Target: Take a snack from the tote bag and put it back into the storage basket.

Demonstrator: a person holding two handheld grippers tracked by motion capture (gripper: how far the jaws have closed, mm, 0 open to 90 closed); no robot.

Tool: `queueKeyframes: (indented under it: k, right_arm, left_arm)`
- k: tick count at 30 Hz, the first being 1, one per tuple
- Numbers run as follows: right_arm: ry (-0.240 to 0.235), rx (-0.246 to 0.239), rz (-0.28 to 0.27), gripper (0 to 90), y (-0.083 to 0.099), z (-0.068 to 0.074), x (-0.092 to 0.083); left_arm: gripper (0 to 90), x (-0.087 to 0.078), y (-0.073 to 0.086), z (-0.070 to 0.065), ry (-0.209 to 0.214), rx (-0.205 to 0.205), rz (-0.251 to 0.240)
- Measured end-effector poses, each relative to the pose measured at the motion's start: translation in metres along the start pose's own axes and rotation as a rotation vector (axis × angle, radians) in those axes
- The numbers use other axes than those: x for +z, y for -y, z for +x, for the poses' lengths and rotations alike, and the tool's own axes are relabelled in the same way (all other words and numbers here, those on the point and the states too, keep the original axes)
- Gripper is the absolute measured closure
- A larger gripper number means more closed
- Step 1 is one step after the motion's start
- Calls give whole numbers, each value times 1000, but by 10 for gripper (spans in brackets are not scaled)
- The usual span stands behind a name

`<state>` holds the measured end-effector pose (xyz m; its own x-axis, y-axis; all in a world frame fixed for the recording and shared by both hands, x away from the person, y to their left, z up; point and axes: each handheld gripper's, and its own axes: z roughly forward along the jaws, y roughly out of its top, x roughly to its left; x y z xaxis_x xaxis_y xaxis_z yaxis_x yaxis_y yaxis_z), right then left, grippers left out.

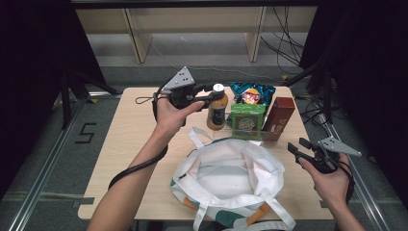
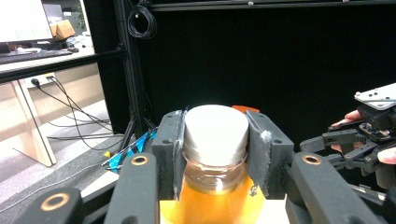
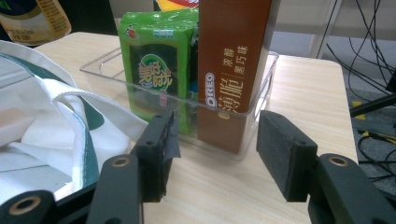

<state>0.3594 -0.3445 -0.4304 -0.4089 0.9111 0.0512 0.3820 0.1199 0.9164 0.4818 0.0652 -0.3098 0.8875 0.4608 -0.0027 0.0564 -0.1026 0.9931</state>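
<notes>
Clear tray (image 3: pixel 261 88) holds green packet (image 3: pixel 156 70), brown box (image 3: pixel 233 60)

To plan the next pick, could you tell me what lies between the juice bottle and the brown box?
The green packet, seen in the high view.

Lab recording booth, black curtains (image 2: pixel 280 56), aluminium frame rails (image 1: pixel 43 163), loose cables (image 1: pixel 284 48), monitor desk (image 2: pixel 28 32)
</notes>
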Motion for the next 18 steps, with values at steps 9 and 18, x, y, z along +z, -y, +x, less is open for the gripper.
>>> queueKeyframes:
  k: [9,18]
  right_arm:
    - [-6,-19,-6,475,0,-2,1]
    - [-5,-17,-5,474,0,-2,1]
  left_arm:
    - [590,3,1,2,1,0,1]
    - [590,6,2,3,4,-4,3]
